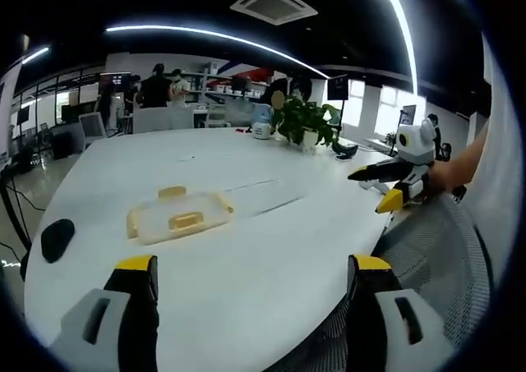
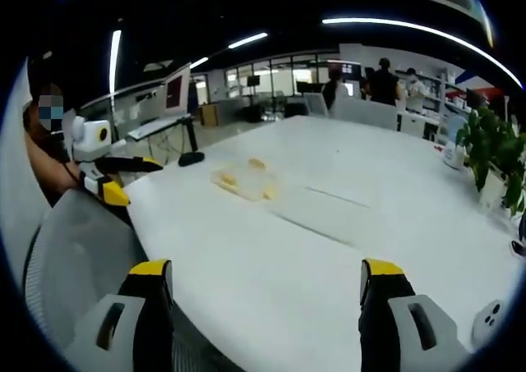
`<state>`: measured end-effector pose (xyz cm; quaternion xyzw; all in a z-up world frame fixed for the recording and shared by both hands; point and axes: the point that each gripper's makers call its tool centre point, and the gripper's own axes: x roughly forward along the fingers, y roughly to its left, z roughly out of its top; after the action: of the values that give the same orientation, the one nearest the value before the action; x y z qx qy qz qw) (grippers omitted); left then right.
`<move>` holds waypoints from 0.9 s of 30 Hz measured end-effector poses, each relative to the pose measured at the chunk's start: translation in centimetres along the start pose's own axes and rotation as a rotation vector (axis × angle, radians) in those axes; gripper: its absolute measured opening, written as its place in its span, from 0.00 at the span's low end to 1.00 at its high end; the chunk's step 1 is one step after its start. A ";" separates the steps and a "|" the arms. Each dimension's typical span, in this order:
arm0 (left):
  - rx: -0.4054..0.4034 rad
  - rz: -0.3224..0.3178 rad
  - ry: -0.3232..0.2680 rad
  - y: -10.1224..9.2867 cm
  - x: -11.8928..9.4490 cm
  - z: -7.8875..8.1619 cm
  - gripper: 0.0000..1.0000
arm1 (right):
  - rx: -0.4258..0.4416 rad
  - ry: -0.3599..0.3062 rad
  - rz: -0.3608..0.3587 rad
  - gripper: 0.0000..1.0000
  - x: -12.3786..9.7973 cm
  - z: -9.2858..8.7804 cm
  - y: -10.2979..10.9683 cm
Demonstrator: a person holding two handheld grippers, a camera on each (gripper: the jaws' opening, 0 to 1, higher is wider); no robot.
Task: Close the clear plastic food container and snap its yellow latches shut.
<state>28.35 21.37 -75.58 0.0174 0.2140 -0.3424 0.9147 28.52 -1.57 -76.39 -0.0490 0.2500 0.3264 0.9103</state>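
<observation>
From my left gripper (image 1: pixel 255 277) I look across the white counter (image 1: pixel 271 249). The fingers (image 1: pixel 138 275) stand wide apart at the near edge with nothing between them. On the far left of the counter lies a dark oval object (image 1: pixel 57 239), perhaps a mouse. Right of it, ahead and a little left of my centre line, sits the clear plastic food container (image 1: pixel 179 217). It lies flat, and I cannot tell whether its lid is seated. Its long axis runs left to right across my view, with a yellow latch (image 1: pixel 172 192) on its far long side, others at its ends, and a yellow piece showing through the middle. The container is well apart from my fingers, with bare counter between.

Further right and far back stands a potted plant (image 1: pixel 305 122) beside a small pale container. At the right edge my right gripper (image 1: pixel 394 183) hangs just off the counter rim, over a mesh chair back (image 1: pixel 436 249), fingers parted and empty.

In the right gripper view, the left gripper (image 2: pixel 115 179) shows at the far left, open. The container (image 2: pixel 244 179) is ahead and left of centre, small and blurred, and the right gripper (image 2: pixel 267 286) has its fingers spread and empty, also over the counter's near edge. The plant (image 2: pixel 493 154) stands at the right.

My judgement: both hands are some way off, the left one nearer and more squarely facing a long side. Neither has begun closing in.
</observation>
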 end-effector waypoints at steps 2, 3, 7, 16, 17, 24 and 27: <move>-0.001 0.000 -0.001 0.0 0.0 0.0 0.98 | 0.000 -0.001 -0.002 0.96 0.0 0.1 0.0; 0.000 0.001 0.000 0.0 0.0 0.0 0.98 | 0.001 -0.002 -0.002 0.96 0.0 0.1 0.0; -0.001 0.001 -0.001 0.0 0.0 0.0 0.98 | -0.001 -0.002 -0.005 0.96 -0.1 0.0 -0.1; 0.003 -0.004 0.004 -0.1 0.0 0.0 0.98 | -0.009 -0.011 -0.008 0.96 -0.1 0.3 -0.1; 0.002 -0.006 0.005 -0.1 0.0 -0.1 0.98 | -0.006 -0.014 -0.008 0.96 -0.2 0.3 -0.1; -0.006 -0.005 0.013 0.0 0.1 -0.2 0.98 | -0.004 -0.022 -0.016 0.96 -0.2 0.5 -0.3; 0.003 -0.013 0.019 -0.2 0.1 -0.3 0.98 | -0.003 -0.024 -0.017 0.96 -0.3 0.5 -0.3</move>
<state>28.16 21.21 -75.87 0.0207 0.2224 -0.3482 0.9104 28.77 -1.84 -75.82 -0.0484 0.2379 0.3196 0.9159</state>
